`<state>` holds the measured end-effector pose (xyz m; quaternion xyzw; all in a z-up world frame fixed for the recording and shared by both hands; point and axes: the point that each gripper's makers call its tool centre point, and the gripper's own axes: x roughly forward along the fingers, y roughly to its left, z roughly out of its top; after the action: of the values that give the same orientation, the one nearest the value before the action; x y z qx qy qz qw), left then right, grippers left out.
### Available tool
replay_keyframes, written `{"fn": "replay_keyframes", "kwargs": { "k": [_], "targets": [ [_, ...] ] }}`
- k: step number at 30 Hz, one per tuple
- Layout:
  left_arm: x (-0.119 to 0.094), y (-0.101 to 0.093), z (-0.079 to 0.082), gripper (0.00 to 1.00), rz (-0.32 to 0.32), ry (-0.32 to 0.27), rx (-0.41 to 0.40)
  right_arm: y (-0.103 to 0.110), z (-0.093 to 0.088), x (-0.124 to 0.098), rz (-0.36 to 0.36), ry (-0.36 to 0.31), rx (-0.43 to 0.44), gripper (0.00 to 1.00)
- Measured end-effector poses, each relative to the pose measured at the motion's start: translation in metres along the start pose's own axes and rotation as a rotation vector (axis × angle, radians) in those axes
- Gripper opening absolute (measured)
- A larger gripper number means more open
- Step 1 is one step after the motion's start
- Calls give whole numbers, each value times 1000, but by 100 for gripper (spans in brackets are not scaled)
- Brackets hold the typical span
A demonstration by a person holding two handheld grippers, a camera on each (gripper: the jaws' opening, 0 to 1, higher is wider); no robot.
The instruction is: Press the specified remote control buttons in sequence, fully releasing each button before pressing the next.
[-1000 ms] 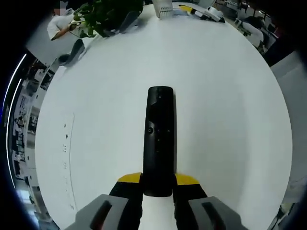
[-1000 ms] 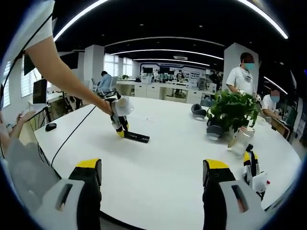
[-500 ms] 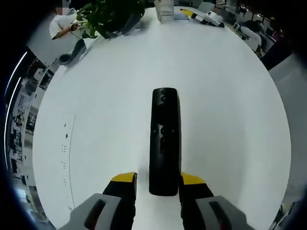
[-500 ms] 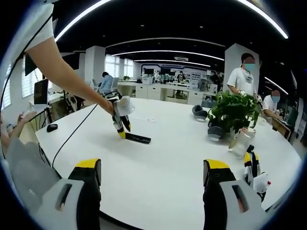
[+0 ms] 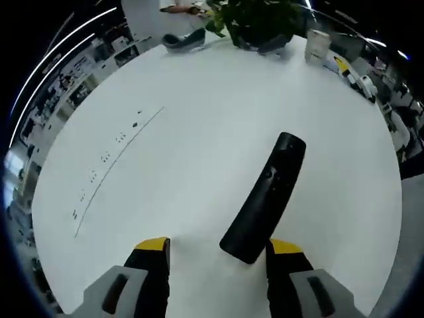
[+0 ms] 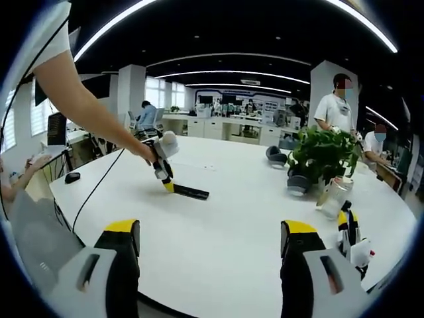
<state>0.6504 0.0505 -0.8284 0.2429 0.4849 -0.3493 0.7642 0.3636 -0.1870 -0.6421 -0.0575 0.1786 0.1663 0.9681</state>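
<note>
The left hand-held gripper (image 5: 218,255) has let go of the black remote (image 5: 264,197) and now sits spread; the remote lies free on the white tabletop (image 5: 199,126), angled toward one o'clock. The right hand-held gripper (image 6: 209,255) hangs spread, well apart. No button press has begun.

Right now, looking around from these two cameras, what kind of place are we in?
Most likely an open-plan office. A big white table holds the black remote control and a potted plant, with rows of desks under long ceiling strip lights behind, and people standing or seated around.
</note>
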Motion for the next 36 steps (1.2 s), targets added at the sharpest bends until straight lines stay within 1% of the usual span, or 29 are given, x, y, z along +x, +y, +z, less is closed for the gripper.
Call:
{"fn": "replay_keyframes", "kwargs": {
  "k": [2,3,5,7,8,10,11,14,15,17,18,19,22,25,26,27,30,32,34,36],
  "targets": [
    [-1,2,-3,64,20,-26,-57,1,1,0,5,-3,0,91],
    [-2,0,-7,69,15,-28,-75,1,1,0,7,-4,-2,90],
    [-2,-3,-12,75,17,-54,-132,2,0,0,12,-1,-4,90],
    [-3,-5,-16,78,10,-59,-166,3,2,0,14,-7,-7,90],
    [-5,-6,-16,79,19,-83,-187,4,3,-1,16,-12,-8,90],
    [-8,-10,-14,81,9,-120,-236,4,3,-1,20,-14,-10,90],
    [-9,-11,-15,82,10,-129,-240,5,3,-1,21,-14,-11,90],
    [-15,-19,-13,91,4,-193,-282,6,4,-1,26,-22,-14,90],
    [-18,-22,-14,92,-3,-211,-298,6,5,-1,26,-23,-14,91],
    [-24,-26,-16,95,4,-243,-319,6,5,-1,26,-25,-12,91],
    [-27,-32,-19,96,-10,-248,-325,6,6,-1,27,-28,-9,92],
    [-29,-35,-22,97,-10,-249,-329,7,6,-1,28,-29,-9,93],
    [-41,-45,-30,99,-19,-295,-377,9,6,-1,34,-29,-14,96],
    [-54,-51,-35,100,-16,-349,-411,9,7,-1,33,-34,-6,100],
    [-59,-52,-36,100,-10,-369,-422,8,7,-1,33,-36,-1,100],
    [-66,-55,-37,100,-8,-401,-439,8,6,-1,35,-35,9,100],
    [-81,-63,-48,100,-10,-422,-470,7,7,-2,33,-41,20,100],
    [-93,-69,-53,100,3,-465,-482,6,10,-3,31,-59,30,100],
    [-103,-76,-58,100,6,-477,-489,5,9,-2,30,-55,44,100],
    [-115,-82,-64,100,19,-510,-496,4,9,-2,29,-56,54,100]
  ]
}}
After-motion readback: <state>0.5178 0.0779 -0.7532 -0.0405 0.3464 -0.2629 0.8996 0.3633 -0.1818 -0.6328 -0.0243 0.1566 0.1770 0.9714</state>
